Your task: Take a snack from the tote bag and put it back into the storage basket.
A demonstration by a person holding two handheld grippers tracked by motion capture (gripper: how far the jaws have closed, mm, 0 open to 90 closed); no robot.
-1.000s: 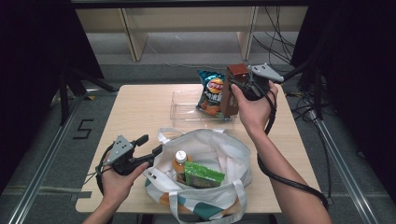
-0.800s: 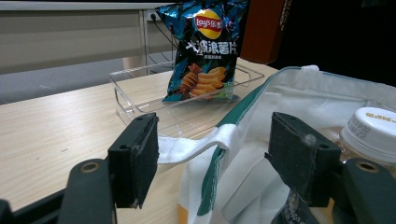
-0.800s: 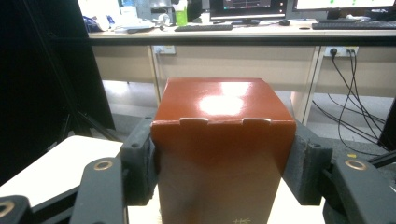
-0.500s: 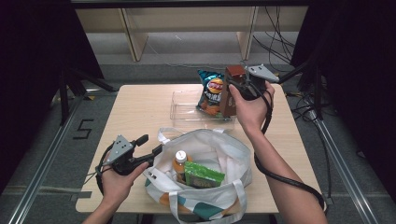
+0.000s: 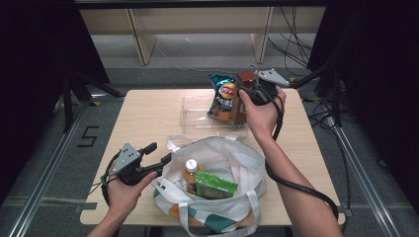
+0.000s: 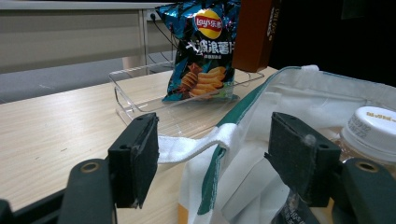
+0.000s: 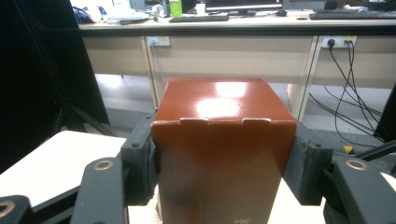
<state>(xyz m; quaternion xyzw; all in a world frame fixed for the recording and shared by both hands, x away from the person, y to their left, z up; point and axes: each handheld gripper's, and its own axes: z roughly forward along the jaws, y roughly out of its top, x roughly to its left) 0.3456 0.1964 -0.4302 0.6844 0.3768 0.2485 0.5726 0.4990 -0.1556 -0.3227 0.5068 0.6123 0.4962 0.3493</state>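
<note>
Little has shifted since the earlier frames: the right hand-held gripper [image 5: 245, 90] has drifted only slightly, and the brown rectangular cardboard box [image 5: 244, 96] stays upright beside the chips.

The light wooden tabletop [image 5: 143, 118] carries a white fabric tote bag with green trim [image 5: 232, 173] at its near edge, mouth open. Toward the far edge lies a clear plastic tray [image 5: 195, 111], with a blue foil bag of potato chips [image 5: 223, 98] standing at its right end. The box stands just beside the chips, over the tray's right end. In the bag sit an orange drink bottle with a white cap [image 5: 190, 170] and a green flat packet [image 5: 213, 183].

The right hand-held gripper is clamped on the box's two sides. The left hand-held gripper [image 6: 212, 161] stands wide, its pads either side of the bag's white strap [image 6: 191, 145] and rim, not closed on it.

To do this well, I judge the box should be lowered straight down beside the chips without tipping them, and let go only once it rests flat.

The box's lower end is hidden, so whether it touches the tray cannot be told. Its print is too small to read.
</note>
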